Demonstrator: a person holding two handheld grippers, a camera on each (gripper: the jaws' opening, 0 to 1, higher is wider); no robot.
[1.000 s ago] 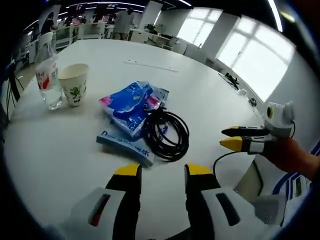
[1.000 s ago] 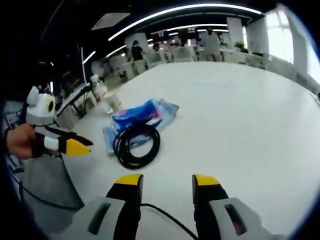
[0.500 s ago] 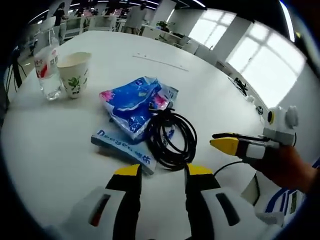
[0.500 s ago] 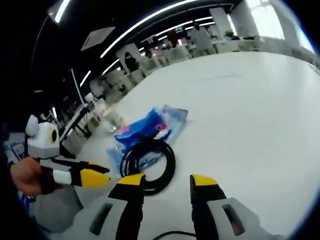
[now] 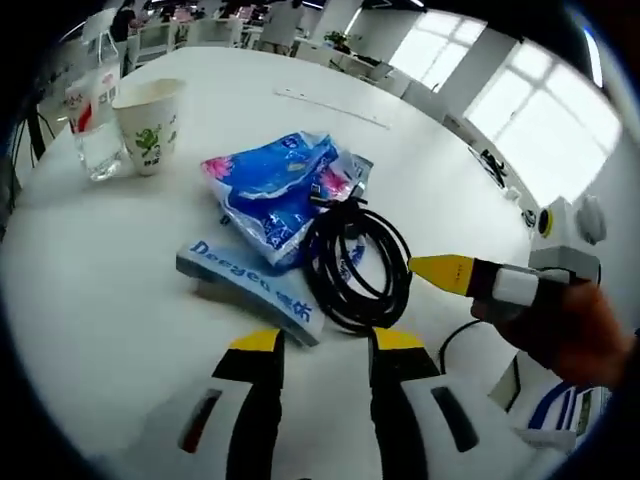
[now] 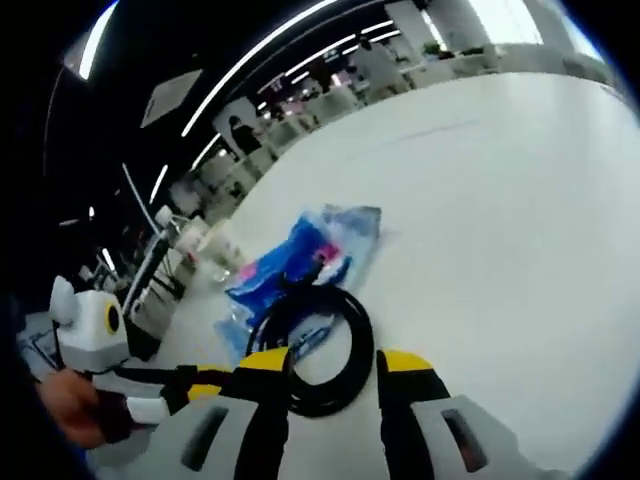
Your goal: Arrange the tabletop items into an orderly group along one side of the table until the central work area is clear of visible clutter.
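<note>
Sitting right past both open, empty grippers, left (image 5: 322, 343) and right (image 6: 333, 362): a black cable (image 5: 357, 268) coil touching the blue pack (image 5: 272, 195); box (image 5: 247, 281) reads something like "Deeyeo".

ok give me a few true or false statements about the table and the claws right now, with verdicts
1. The black cable is coiled in a loop. True.
2. The paper cup lies on its side. False: it stands upright beside the water bottle.
3. The blue packet sits next to the cable coil. True.
4. The left claw grips the cable. False: its jaws are apart with nothing between them.
5. The right claw is open near the coil. True.
</note>
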